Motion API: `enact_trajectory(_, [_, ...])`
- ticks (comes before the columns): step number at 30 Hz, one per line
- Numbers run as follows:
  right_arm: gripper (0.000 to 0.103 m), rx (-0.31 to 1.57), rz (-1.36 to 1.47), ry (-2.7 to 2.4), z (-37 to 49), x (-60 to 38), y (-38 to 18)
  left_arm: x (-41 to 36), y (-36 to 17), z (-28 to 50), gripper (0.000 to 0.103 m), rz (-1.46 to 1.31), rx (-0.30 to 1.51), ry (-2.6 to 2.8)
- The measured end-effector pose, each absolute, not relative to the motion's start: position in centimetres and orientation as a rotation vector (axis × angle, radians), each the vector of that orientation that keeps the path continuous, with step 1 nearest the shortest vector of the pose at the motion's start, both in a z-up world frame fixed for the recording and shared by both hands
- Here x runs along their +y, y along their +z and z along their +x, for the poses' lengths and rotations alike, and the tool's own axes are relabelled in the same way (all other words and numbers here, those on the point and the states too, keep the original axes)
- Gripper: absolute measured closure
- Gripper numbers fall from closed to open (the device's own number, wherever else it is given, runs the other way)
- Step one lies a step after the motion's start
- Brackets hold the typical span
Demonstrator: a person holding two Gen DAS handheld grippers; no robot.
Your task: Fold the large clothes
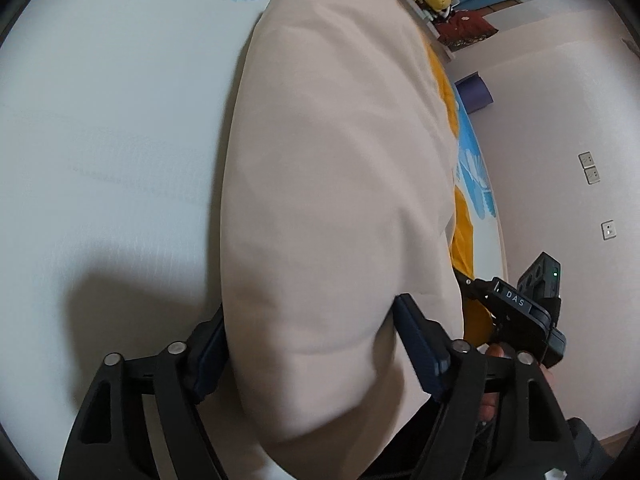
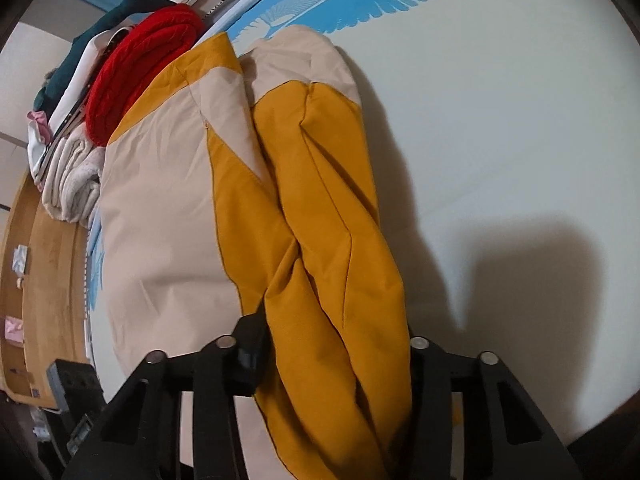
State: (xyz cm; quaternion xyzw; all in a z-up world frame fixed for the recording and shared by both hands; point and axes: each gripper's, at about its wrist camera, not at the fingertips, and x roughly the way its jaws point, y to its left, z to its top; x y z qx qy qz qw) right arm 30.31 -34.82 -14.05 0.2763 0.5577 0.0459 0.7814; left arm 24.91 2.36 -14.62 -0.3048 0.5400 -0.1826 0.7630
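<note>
On the white bed sheet (image 1: 100, 160) with its blue feather print, a beige and mustard jacket (image 1: 340, 200) is spread, bulky and creased. The left gripper (image 1: 308, 344) is clamped on a thick beige fold running toward 12 o'clock. The right gripper (image 2: 332, 356) is closed around the bunched mustard sleeves (image 2: 328, 220). At 10 o'clock of the right wrist view, a red knit (image 2: 140, 64) and folded towels (image 2: 72, 184) are stacked beside the jacket.
</note>
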Motion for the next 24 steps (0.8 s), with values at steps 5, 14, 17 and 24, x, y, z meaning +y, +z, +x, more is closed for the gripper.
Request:
enact_trajectory(5, [0.071, 1.179, 0.597, 0.135, 31.9, -31.7, -13.5, 6.1, -12.1, 25.7, 0.045, -0.649, 1.09, -0.33])
enact_trajectory(14, [0.071, 1.207, 0.521, 0.241, 39.0, -20.9, -13.0, 16.3, -12.9, 26.6, 0.042, -0.786, 1.061, -0.115])
enact_trajectory(17, [0.06, 1.24, 0.468, 0.2, 39.4, -19.7, -13.0, 18.5, -12.9, 25.2, 0.042, -0.88, 1.025, -0.085])
enact_trajectory(24, [0.056, 1.257, 0.428, 0.136, 37.6, -21.3, -11.8, 18.8, -13.4, 23.7, 0.044, -0.839, 1.106, -0.11])
